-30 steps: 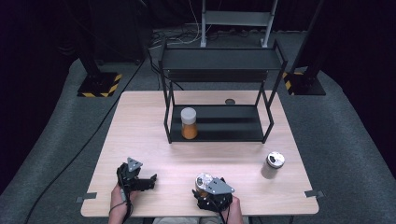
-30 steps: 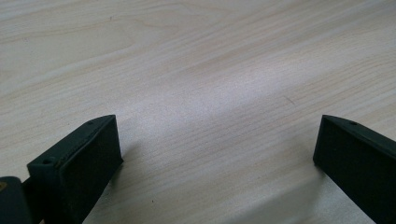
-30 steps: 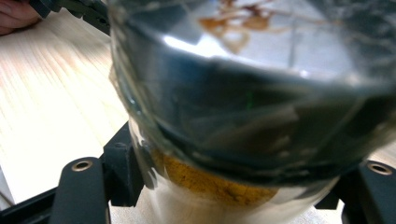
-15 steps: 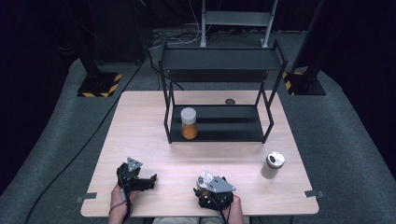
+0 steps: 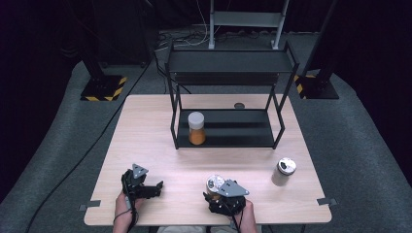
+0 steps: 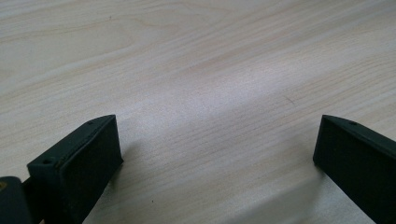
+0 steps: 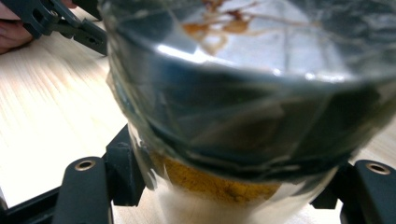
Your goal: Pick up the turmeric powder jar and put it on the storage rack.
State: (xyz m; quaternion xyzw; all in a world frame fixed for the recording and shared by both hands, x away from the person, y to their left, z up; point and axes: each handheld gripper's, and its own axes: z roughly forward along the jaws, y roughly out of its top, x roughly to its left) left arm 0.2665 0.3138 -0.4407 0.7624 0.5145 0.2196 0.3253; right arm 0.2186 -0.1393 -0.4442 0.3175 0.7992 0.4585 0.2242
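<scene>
jar clamped at the near edge of the table

wooden table [image 5: 145, 131] carries a black two-tier rack [image 5: 228, 97]; near the front edge the right gripper [image 5: 221, 196] is clamped on a foil-lidded jar [image 7: 243, 93] of orange powder, while the left gripper [image 5: 145, 187] rests with jaws wide apart, holding nothing.

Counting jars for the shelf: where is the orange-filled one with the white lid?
High view: the orange jar stands at the left end of the black rack's bottom shelf.

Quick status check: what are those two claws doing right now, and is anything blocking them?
Right claw shut on foil-topped jar, near table edge. Left claw open, nothing between the jaws, over bare table. Path to black rack looks clear; second foil-topped jar stands off right.
</scene>
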